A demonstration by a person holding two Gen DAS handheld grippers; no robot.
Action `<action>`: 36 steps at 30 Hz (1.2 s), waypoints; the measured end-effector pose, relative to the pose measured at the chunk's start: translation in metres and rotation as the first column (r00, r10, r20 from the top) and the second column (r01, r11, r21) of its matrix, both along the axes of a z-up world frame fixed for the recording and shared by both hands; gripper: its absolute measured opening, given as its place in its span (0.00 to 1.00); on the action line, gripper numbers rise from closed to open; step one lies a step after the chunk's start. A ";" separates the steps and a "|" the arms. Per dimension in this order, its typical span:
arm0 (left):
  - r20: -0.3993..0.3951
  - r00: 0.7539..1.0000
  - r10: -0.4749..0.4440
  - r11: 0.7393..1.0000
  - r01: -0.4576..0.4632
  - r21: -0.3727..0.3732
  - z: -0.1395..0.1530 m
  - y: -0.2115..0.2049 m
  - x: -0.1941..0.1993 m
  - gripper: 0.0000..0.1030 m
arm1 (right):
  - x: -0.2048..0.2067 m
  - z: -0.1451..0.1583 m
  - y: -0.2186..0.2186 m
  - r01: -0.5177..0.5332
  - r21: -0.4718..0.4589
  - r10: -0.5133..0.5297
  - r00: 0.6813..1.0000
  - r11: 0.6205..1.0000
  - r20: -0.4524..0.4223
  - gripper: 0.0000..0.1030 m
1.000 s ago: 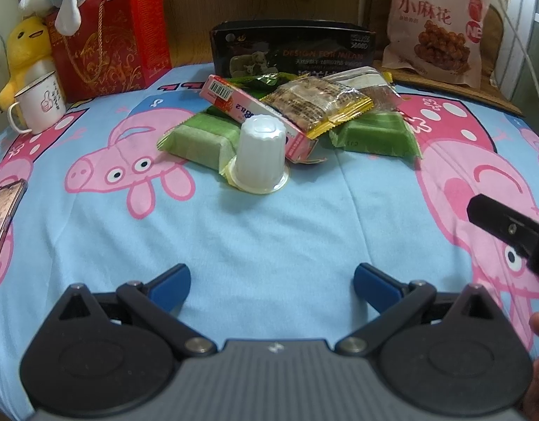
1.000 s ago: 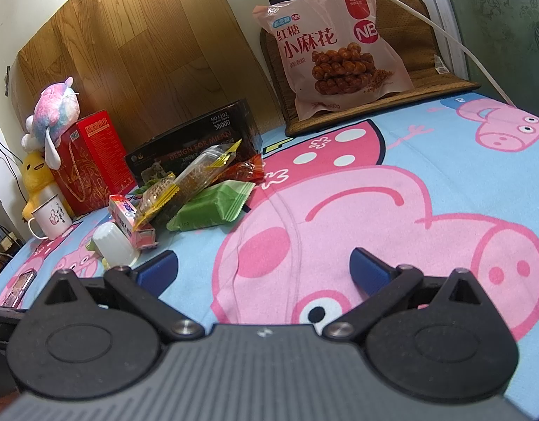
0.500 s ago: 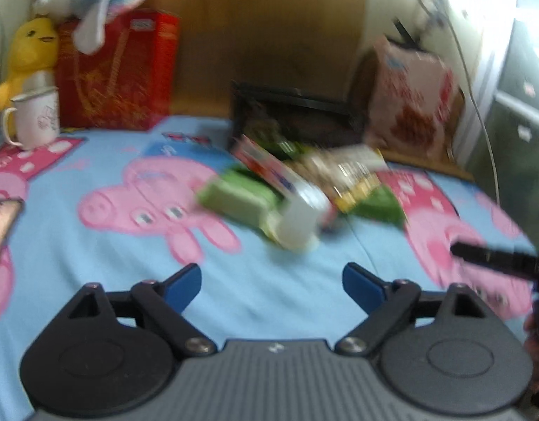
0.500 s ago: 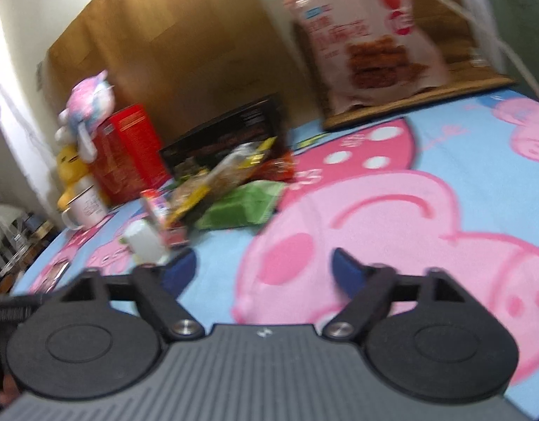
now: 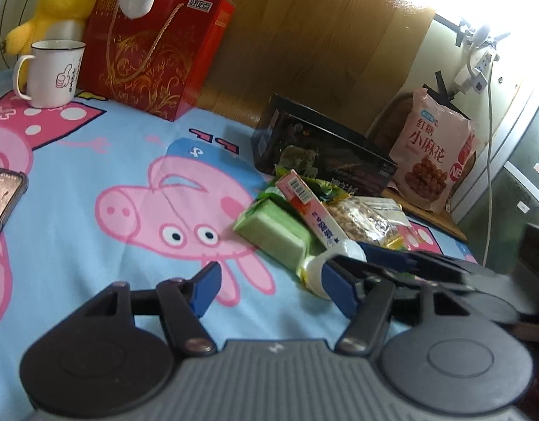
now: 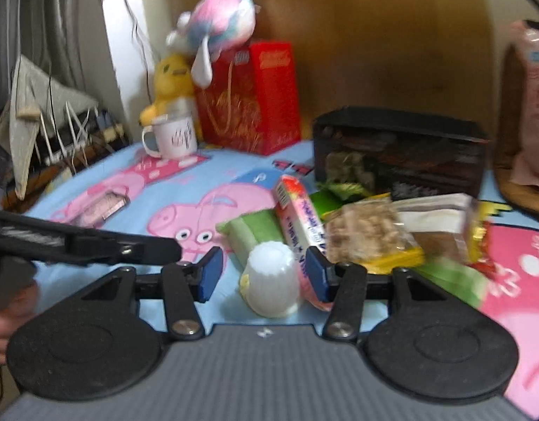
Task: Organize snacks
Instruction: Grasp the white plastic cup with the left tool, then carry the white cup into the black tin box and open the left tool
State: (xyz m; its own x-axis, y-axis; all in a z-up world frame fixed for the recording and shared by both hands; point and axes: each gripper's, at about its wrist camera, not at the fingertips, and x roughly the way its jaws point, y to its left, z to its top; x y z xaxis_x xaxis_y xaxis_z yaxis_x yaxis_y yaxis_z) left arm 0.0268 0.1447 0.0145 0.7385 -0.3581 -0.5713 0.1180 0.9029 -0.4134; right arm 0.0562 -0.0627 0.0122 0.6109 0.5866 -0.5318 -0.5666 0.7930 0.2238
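Holding: a heap of snacks on the cartoon-pig cloth of the counter [image 5: 94, 161], lying toward its far edge in front of a black box [image 6: 399, 151]. Nearest item is a white jelly cup [image 6: 273, 280], upturned, leaning on a pink carton [image 6: 301, 217] and a green wrapped cake [image 6: 251, 231]; behind these a clear bag of brittle [image 6: 367, 235] and a second green packet [image 6: 451, 277]. My right gripper [image 6: 262, 273] brackets the cup; its jaws have just been closing and stand half-narrowed, with the cup between them, but I see a gap on the left pad's side, so I count it as not yet gripped. My left gripper [image 5: 269, 287] has also been closing, is moderately wide and holds nothing; cloth lies between its fingers. I judge the step to be taking the cup: I should centre it between the pads, keep the right pad clear of the pink carton it sits just beside, and squeeze lightly, since the thin plastic likely flexes. Unclear: the right wrist view is blurred, so contact at the right pad cannot be settled; the cup's lid is hidden beneath it; from the left wrist view my own finger and the other gripper cover most of the cup; the black box's contents are unreadable.
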 end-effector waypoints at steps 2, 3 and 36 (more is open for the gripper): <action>0.010 1.000 -0.015 1.000 0.015 -0.002 0.000 -0.001 -0.004 0.63 | -0.003 0.002 -0.013 0.001 0.064 0.001 1.000 0.998 -0.029 0.33; 0.017 0.999 -0.030 0.999 0.031 -0.010 0.000 -0.001 -0.006 0.63 | -0.009 0.003 -0.024 -0.001 0.103 0.006 0.999 0.995 -0.043 0.33; 0.108 0.955 -0.278 0.961 0.275 0.040 0.068 -0.091 0.060 0.31 | 0.009 0.033 -0.067 -0.028 0.047 0.022 0.992 0.998 0.123 0.45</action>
State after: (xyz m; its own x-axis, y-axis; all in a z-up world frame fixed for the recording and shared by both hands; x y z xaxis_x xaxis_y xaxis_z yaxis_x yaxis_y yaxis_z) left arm 0.0865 0.0539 0.0828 0.6719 -0.5442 -0.5024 0.4082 0.8381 -0.3619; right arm 0.0651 -0.1297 0.0449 0.6544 0.6257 -0.4246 -0.6113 0.7683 0.1899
